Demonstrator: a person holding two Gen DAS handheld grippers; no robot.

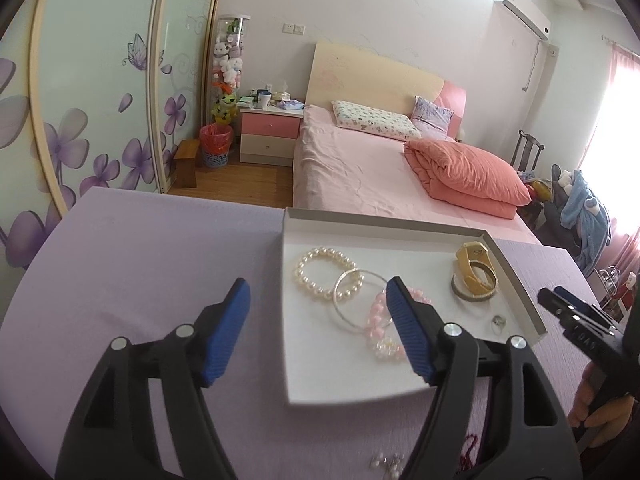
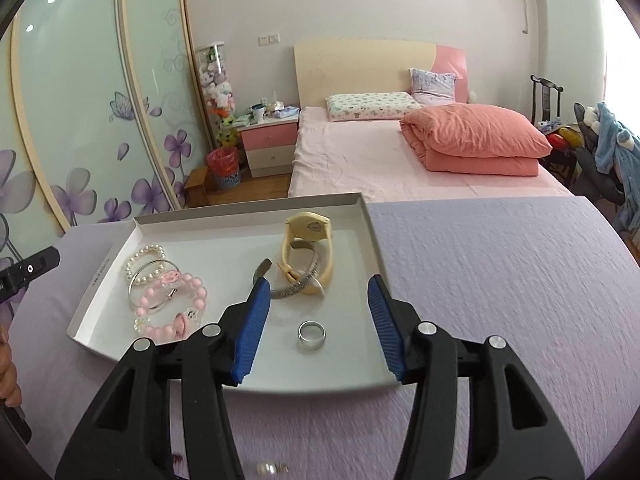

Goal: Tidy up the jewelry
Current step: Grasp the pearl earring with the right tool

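A shallow white tray sits on a lavender cloth-covered surface at the foot of a pink bed; most of the jewellery already lies inside it.

At the left, the left gripper hovers with its blue-padded jaws spread wide and nothing between them. One pad is over the bare cloth, the other over the tray's left half. Just ahead of that pad is a cluster of overlapping bracelets: a white pearl bracelet farthest back, a thin silver bangle across it, and a pink bead bracelet nearest.

Toward the middle of the tray, a yellow watch stands tilted on a sparkly silver bangle. A small silver ring lies flat in front of them, apart from both.

At the right, the right gripper is also released and empty, its jaws wide. The ring lies almost exactly between its two pads, slightly ahead and below, so this hand is far nearer to it than the left.

In the near foreground, outside the tray, small pearl pieces rest on the cloth close to the camera, below and behind both grippers. They appear to be what is left to put away, and either hand would need to pull back toward the near edge to reach them
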